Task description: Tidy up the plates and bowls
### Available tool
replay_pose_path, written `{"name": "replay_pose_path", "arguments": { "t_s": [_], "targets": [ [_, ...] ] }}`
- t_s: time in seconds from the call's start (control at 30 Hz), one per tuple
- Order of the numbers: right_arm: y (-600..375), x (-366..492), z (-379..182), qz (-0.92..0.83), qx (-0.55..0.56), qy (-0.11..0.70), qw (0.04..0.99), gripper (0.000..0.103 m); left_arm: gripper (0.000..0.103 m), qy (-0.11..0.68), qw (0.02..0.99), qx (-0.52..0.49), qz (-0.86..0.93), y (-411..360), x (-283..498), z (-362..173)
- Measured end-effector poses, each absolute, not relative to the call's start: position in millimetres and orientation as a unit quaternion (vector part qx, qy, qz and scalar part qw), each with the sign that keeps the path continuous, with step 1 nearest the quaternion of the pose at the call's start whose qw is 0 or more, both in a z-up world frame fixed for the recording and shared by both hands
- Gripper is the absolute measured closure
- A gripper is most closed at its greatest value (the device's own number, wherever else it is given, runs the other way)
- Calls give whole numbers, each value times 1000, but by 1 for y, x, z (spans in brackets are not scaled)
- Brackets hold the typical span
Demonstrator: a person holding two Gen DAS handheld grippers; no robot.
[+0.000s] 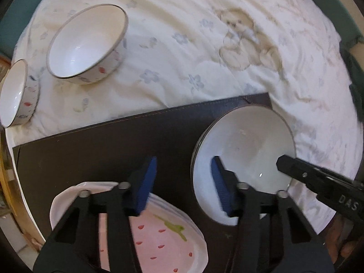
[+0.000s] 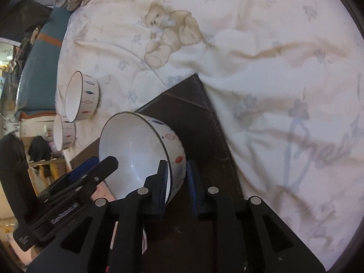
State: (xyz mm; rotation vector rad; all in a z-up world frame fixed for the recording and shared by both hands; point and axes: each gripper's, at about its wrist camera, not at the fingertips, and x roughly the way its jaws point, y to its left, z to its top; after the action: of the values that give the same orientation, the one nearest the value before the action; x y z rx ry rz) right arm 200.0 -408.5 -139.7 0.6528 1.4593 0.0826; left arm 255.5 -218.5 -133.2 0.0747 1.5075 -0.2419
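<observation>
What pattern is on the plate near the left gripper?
Pink strawberry plate: red seed marks, green stalk, white rim. It shows best in the left wrist view.

White fish-patterned bowl [image 2: 141, 150] tilted on dark mat [image 2: 195, 122]; two matching bowls [image 1: 86, 43] upright on cloth.

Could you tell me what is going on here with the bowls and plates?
A person is tidying dishes on a cloth-covered table, with a tool in each hand. The right tool straddles the wall of a large bowl over the dark mat, one finger inside and one outside, and the bowl looks tilted. The left tool is open and empty, above the mat between that bowl and the pink strawberry plates. Two more bowls wait on the cloth.
</observation>
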Motion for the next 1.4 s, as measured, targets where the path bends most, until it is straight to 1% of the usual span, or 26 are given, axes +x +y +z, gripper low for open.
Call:
{"name": "replay_pose_path", "arguments": {
  "t_s": [0.03, 0.07, 0.27, 0.43, 0.53, 0.6, 0.7, 0.77, 0.87, 1.0, 1.4],
  "targets": [
    [-408, 201, -139, 33, 282, 655, 700, 82, 71, 684, 721, 39, -107, -220, 256, -136],
    [-405, 203, -139, 32, 276, 657, 701, 82, 73, 686, 719, 47, -103, -222, 257, -140],
    [-391, 211, -145, 26, 225, 667, 710, 82, 75, 685, 718, 73, -95, -232, 255, -150],
    [-382, 214, -158, 27, 195, 677, 709, 82, 87, 689, 713, 81, -103, -243, 255, -152],
    [-379, 215, -164, 29, 193, 679, 708, 82, 87, 681, 716, 104, -109, -249, 254, -152],
    [-377, 215, -166, 35, 197, 679, 706, 84, 87, 683, 714, 102, -114, -248, 254, -153],
    [-374, 215, -166, 32, 196, 677, 709, 85, 89, 682, 714, 105, -119, -245, 253, -152],
    [-375, 215, -166, 32, 196, 677, 709, 85, 93, 679, 717, 104, -117, -242, 255, -150],
    [-374, 214, -161, 33, 182, 675, 714, 90, 97, 671, 724, 105, -122, -241, 258, -142],
    [-376, 211, -156, 38, 192, 673, 713, 94, 98, 664, 731, 110, -110, -237, 253, -129],
    [-349, 200, -109, 62, 179, 644, 741, 93, 98, 635, 760, 92, -105, -206, 229, -75]
  ]
}}
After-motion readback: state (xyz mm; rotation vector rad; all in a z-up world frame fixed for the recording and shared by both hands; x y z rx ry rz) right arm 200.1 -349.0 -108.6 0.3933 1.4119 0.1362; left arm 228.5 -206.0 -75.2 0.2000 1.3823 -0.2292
